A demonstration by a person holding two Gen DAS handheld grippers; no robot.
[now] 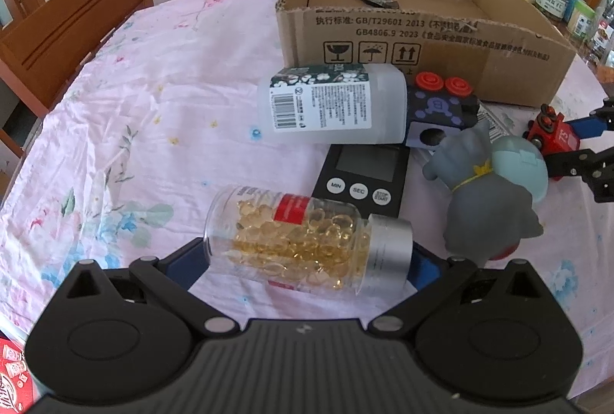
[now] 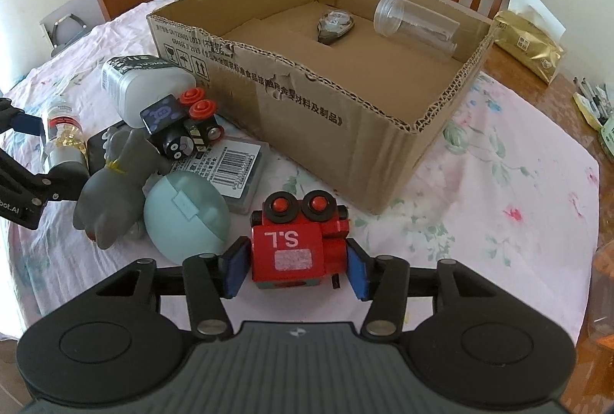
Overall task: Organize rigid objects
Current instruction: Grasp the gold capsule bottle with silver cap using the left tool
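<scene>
Right tongs [image 2: 295, 266] clamp the red toy train [image 2: 297, 247]; left tongs [image 1: 307, 260] grip the capsule bottle [image 1: 307, 241] crosswise; cardboard box [image 2: 345, 122] lies ahead.

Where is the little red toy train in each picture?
Left wrist view: the red toy train sits at the far right edge, between the pads of the right claw, beside the grey figurine.
Right wrist view: it is low in the centre, between the blue pads.
Shared landmark: the cardboard box lies behind the train in both views.
</scene>
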